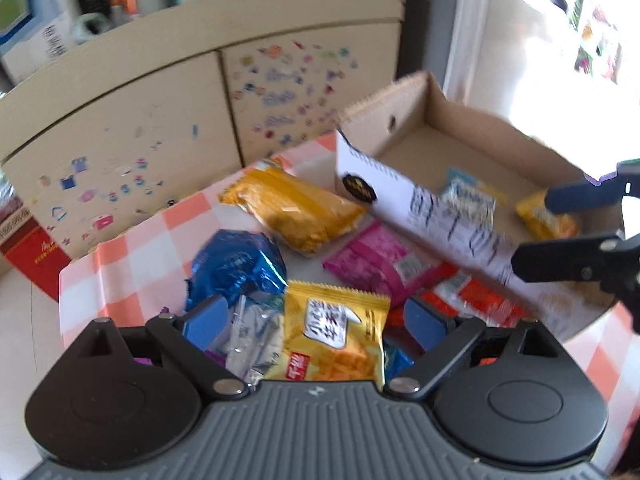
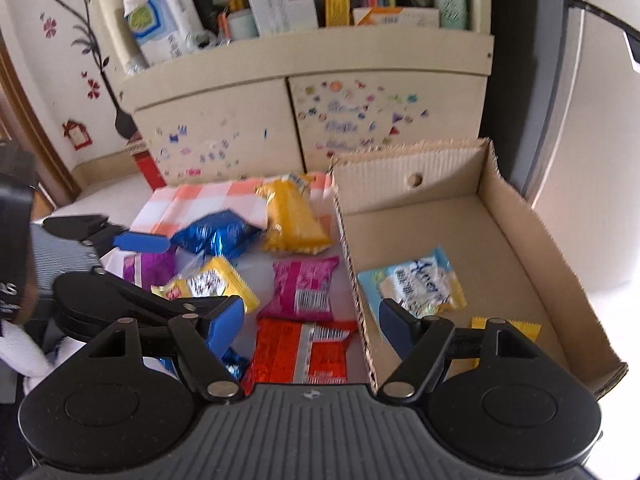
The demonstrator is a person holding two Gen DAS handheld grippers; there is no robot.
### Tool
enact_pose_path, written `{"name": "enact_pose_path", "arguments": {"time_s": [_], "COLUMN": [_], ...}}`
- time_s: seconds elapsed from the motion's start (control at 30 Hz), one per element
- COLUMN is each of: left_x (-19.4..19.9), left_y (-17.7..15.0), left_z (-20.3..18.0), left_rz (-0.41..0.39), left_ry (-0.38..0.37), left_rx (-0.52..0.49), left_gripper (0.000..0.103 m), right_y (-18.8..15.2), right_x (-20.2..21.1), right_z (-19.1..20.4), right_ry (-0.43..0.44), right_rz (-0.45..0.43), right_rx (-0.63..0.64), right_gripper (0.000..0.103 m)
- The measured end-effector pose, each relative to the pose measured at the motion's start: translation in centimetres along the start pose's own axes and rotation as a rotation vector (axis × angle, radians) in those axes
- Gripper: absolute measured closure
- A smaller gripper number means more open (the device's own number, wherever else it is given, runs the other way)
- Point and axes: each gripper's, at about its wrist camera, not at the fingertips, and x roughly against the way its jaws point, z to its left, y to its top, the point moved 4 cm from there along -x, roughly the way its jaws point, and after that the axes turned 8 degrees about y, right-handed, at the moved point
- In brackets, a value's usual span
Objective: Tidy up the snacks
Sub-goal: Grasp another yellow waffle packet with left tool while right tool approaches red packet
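On the checked tablecloth [image 1: 132, 248], snack packets lie loose beside a cardboard box [image 2: 516, 216]. Left gripper [image 1: 320, 320]: jaws spread wide, straddling a yellow cracker packet [image 1: 336, 336] without pressing it; a blue foil packet [image 1: 236, 264] lies at 11 o'clock of it, a magenta packet [image 1: 376, 260] at 1 o'clock, an orange-yellow packet [image 1: 296, 208] at 12 o'clock. Right gripper [image 2: 312, 324]: jaws parted, empty, astride the box's near wall, above a red packet [image 2: 300, 356]. Inside the box rest a pale blue packet [image 2: 412, 284] and, at 5 o'clock of it, a small yellow packet [image 2: 524, 330].
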Motion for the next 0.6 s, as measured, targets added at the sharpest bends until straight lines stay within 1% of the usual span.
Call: {"name": "enact_pose_path", "arguments": {"time_s": [0.1,0.17,0.23,0.3,0.37,0.5,0.6], "left_x": [-1.1,-1.5,-1.6,-1.7,-1.7,-1.1,-0.6], "left_y": [-0.9,-1.3,-1.3,-1.4,-1.7,-2.3,-2.6], "left_z": [-0.8,-0.7,-0.3,0.1,0.5,1.6,2.8], "left_rz": [0.02,0.017,0.021,0.031,0.042,0.037,0.038], "left_ry": [0.035,0.03,0.016,0.013,0.011,0.02,0.023], "left_rx": [-0.053,-0.034,-0.016,-0.013,-0.01,0.016,0.051], "left_gripper": [0.009,0.01,0.02,0.037,0.044,0.046,0.046], "right_y": [-0.5,-0.7,-1.0,-1.3,-1.6,-2.3,-2.6], "right_x": [-0.2,-0.4,-0.7,-1.2,-1.7,-2.6,-3.4], "right_z": [0.2,0.3,0.4,0.6,0.9,1.5,1.8], "right_ry": [0.008,0.024,0.039,0.044,0.045,0.047,0.024], "right_rz": [0.022,0.035,0.051,0.071,0.09,0.122,0.138], "right_rx": [0.004,-0.004,-0.011,-0.011,-0.009,-0.003,0.0], "right_gripper": [0.023,0.023,0.023,0.022,0.022,0.022,0.022]}}
